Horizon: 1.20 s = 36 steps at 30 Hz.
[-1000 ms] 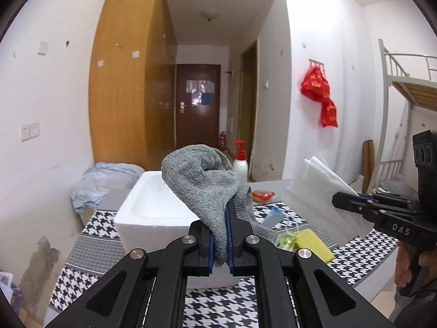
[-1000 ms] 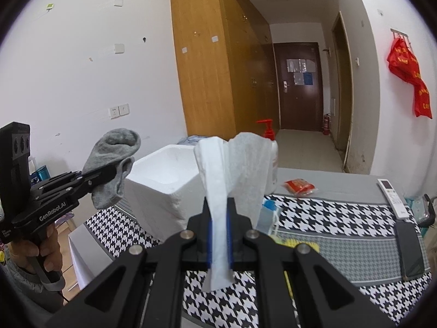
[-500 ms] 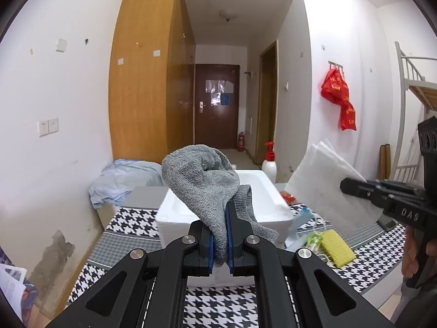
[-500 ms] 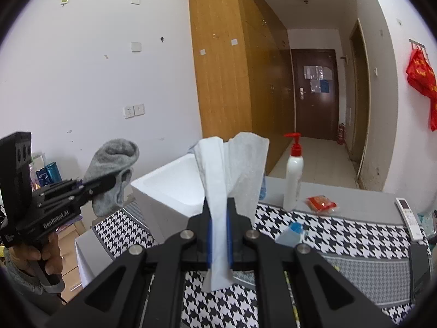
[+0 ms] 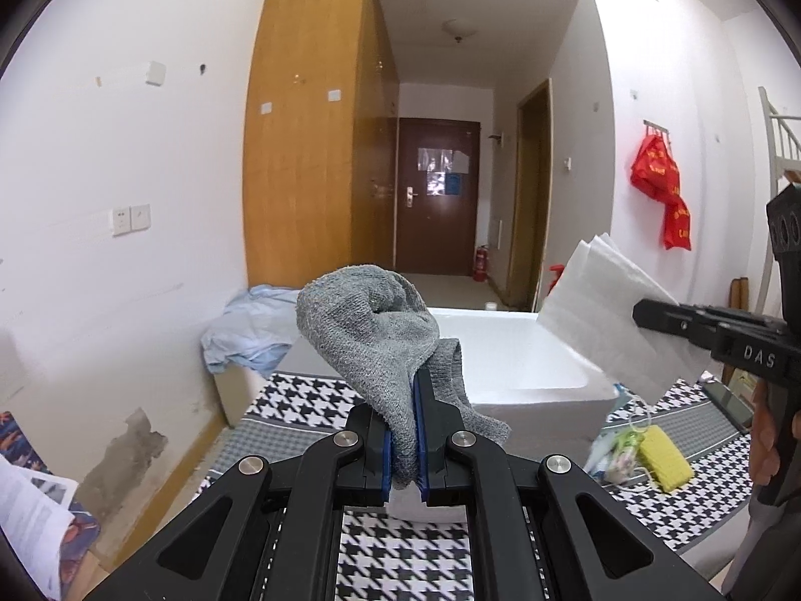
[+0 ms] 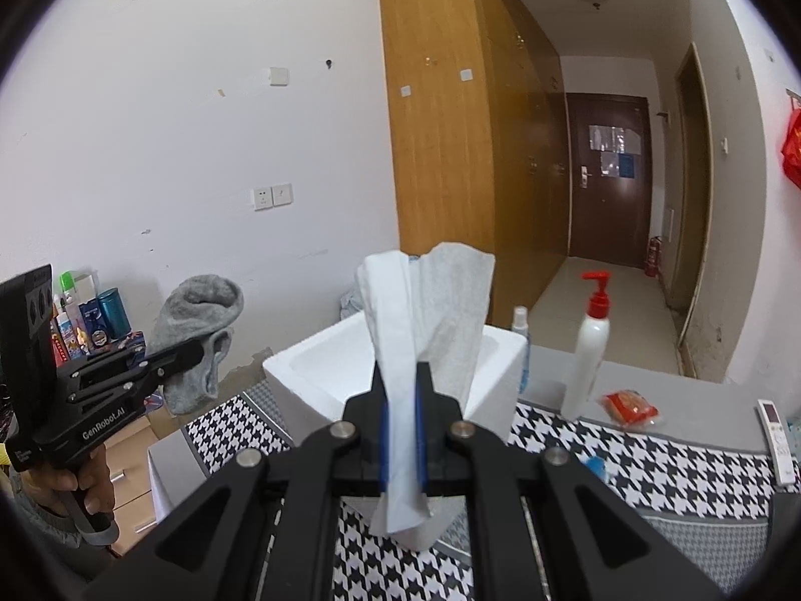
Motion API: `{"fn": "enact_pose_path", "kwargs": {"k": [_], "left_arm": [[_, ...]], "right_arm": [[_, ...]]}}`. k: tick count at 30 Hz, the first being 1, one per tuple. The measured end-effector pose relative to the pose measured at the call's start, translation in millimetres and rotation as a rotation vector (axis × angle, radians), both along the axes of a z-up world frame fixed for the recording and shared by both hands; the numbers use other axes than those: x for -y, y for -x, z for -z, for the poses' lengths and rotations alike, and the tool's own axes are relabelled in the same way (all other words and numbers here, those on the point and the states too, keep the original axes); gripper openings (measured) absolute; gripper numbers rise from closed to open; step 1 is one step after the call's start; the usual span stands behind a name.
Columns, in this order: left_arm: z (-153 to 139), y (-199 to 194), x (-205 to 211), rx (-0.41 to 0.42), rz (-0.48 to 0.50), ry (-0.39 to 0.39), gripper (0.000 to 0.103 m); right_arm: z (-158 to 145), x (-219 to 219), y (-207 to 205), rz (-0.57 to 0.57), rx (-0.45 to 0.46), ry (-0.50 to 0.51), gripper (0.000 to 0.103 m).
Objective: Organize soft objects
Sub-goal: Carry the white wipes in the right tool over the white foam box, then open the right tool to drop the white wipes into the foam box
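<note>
- Jaws of left gripper (image 5: 405, 430) are seen clamped on a grey sock (image 5: 370, 330); sock's bulk is bunched above the pads, w/ a flap draped over to 3 o'clock.
- Jaws of right gripper (image 6: 402, 430) are clamped on a white tissue (image 6: 425, 320), which is fanned upward; a short tail hangs below the pads.
- Both items are held in the air, above a table w/ houndstooth cloth (image 5: 400, 536).
- White foam box (image 5: 520, 365) is set on the cloth just beyond both grippers, at 12 o'clock; open top, inside appears empty as far as can be seen.
- In left wrist view, right gripper is seen at 3 o'clock w/ tissue over the box's right end; a hand (image 5: 766, 430) is wrapped on its grip.
- In right wrist view, left gripper is seen at 9 o'clock, sock held off the table's left edge, apart from the box.
- Yellow sponge (image 5: 661, 456) lies on the cloth at 4 o'clock of the box, beside a small clear packet.
- Pump bottle (image 6: 588, 350) w/ red top is stood at 2 o'clock, near the box; red packet (image 6: 628, 406) and remote (image 6: 778, 438) lie further right.
- Blue cloth heap (image 5: 245, 325) is piled past the table at 10 o'clock.
- Wooden wardrobe (image 5: 310, 150) and dark door (image 5: 435, 200) are seen farthest back.
</note>
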<state>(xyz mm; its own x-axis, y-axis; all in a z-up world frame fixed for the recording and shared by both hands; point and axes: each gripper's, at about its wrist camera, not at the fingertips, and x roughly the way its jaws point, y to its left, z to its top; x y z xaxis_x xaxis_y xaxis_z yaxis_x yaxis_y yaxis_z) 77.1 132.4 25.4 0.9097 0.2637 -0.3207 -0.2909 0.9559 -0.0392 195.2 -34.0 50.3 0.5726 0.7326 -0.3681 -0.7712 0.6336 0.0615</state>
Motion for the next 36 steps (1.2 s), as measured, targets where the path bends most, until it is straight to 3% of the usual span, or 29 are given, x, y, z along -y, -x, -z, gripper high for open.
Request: {"fn": "enact_pose_path", "kwargs": {"k": [30, 31, 34, 36], "left_arm": [[24, 2, -44, -0.045, -0.043, 0.050, 0.007], [24, 2, -43, -0.045, -0.043, 0.049, 0.007], [22, 3, -44, -0.040, -0.046, 0.045, 0.007], [20, 4, -43, -0.034, -0.048, 0.040, 0.007]], "right_arm": [[22, -71, -46, -0.003, -0.107, 0.086, 0.011], [23, -72, -48, 0.002, -0.113, 0.090, 0.013], [26, -74, -50, 0.009, -0.129, 0.101, 0.035], [27, -75, -50, 0.006, -0.126, 0.106, 0.038]]}}
